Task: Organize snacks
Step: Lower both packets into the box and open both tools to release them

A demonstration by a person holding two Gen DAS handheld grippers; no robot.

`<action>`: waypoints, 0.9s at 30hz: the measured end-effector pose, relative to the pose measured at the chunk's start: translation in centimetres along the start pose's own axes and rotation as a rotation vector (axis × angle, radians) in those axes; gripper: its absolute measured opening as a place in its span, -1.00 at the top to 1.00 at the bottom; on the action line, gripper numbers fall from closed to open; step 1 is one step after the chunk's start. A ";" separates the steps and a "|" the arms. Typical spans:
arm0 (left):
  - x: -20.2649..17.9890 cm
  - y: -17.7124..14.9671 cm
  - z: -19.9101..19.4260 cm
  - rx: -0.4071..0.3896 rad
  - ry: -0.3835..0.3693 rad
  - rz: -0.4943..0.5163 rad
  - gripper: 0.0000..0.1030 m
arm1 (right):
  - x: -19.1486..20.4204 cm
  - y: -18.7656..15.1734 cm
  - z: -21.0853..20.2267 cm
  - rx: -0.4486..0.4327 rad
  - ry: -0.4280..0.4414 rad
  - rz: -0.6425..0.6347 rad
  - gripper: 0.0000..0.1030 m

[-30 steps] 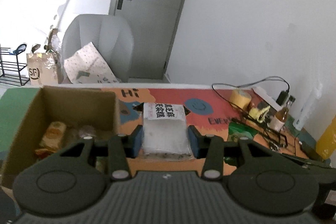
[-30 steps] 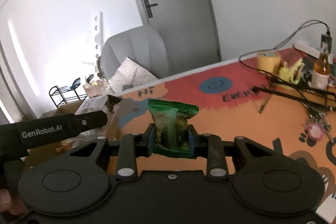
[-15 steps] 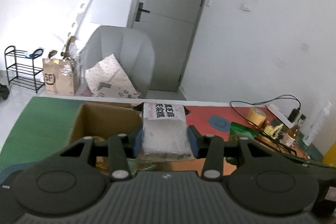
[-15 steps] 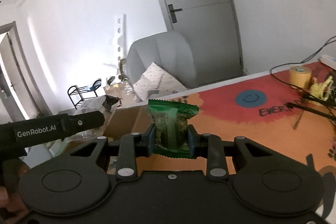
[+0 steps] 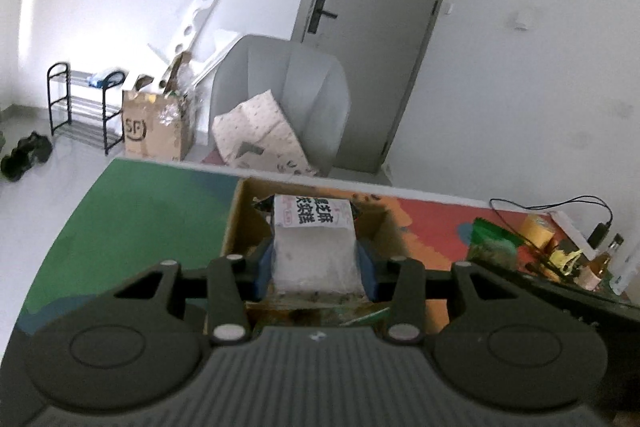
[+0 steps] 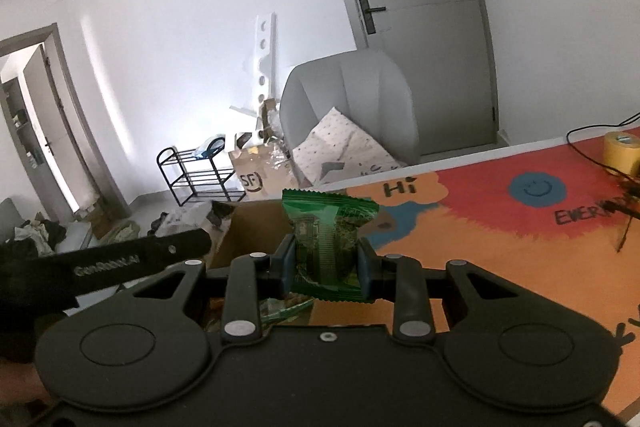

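The left claw (image 5: pixel 315 263) is closed on a white, semi-clear plastic snack packet (image 5: pixel 314 247), its blue pads pressing both sides. The packet's top label carries bold black Chinese characters with some red print, too blurred to read with certainty. It hangs over the open cardboard box (image 5: pixel 236 223), whose brown walls show on the left and far side; the box interior is mostly hidden behind the packet and claw, with only crumpled wrappers dimly seen below.

The right claw (image 6: pixel 326 263) is clamped on a green foil snack packet (image 6: pixel 326 239) with a crimped, serrated top edge and a printed pattern that is too fine to read. It is held upright, just beside the box's (image 6: pixel 256 227) right wall, above the counter (image 6: pixel 500 267). From the right wrist view the left tool's black body (image 6: pixel 108 261) crosses the lower left, stamped "GenRobot.AI", though blurred.

The counter's cover is painted in orange, red, blue and green (image 5: pixel 140 219). "Hi" (image 6: pixel 398 189) is written in black near the far edge, a blue smiley face (image 6: pixel 538 189) sits on the red patch, and "EVER..." (image 6: pixel 580 215) runs off behind black cables. A yellow tape roll (image 6: pixel 622 151) stands at the right edge, cut off by the frame.

Beyond the counter stand a grey padded chair (image 5: pixel 280 99) holding a dotted paper bag (image 5: pixel 256 135), a brown carton marked "SF" (image 5: pixel 154 127), a black wire rack (image 5: pixel 80 107) and a grey door (image 5: pixel 376 27).
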State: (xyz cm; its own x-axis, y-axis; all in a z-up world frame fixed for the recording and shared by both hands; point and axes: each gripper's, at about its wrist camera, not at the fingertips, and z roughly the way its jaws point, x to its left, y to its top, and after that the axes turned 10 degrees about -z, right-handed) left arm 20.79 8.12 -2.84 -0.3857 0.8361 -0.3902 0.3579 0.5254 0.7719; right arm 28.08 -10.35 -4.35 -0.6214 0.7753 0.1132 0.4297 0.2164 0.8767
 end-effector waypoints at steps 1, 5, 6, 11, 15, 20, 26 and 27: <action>0.3 -0.1 0.2 0.007 0.002 -0.004 0.19 | 0.2 0.0 0.1 0.004 0.000 -0.001 0.43; 1.2 -0.5 1.1 0.035 -0.009 -0.018 0.21 | 0.6 -0.2 0.6 0.020 -0.002 -0.003 0.43; 1.4 -0.5 1.2 0.039 -0.007 -0.020 0.21 | 0.7 -0.2 0.8 0.024 -0.003 -0.003 0.43; 1.5 -0.5 2.0 0.070 -0.030 -0.006 0.19 | 1.2 -0.3 1.3 0.032 0.000 -0.003 0.43; 1.4 -0.2 2.3 0.074 -0.027 0.001 0.16 | 1.3 0.1 2.0 0.037 0.005 -0.002 0.43; 1.8 0.5 1.7 0.056 -0.055 -0.016 0.03 | 1.8 0.6 2.8 0.034 0.015 -0.010 0.43; 2.5 1.3 1.2 0.043 -0.054 -0.049 0.02 | 2.1 1.3 3.7 0.027 0.027 -0.001 0.43; 2.7 1.5 1.2 0.042 -0.054 -0.054 0.00 | 2.2 1.4 3.9 0.026 0.033 0.004 0.43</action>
State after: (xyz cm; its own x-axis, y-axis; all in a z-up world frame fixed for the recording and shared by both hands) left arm 21.29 11.34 -3.33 -0.3589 0.8132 -0.4582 0.3735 0.5750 0.7279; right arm 29.88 -6.08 -4.66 -0.6405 0.7565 0.1323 0.4490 0.2291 0.8637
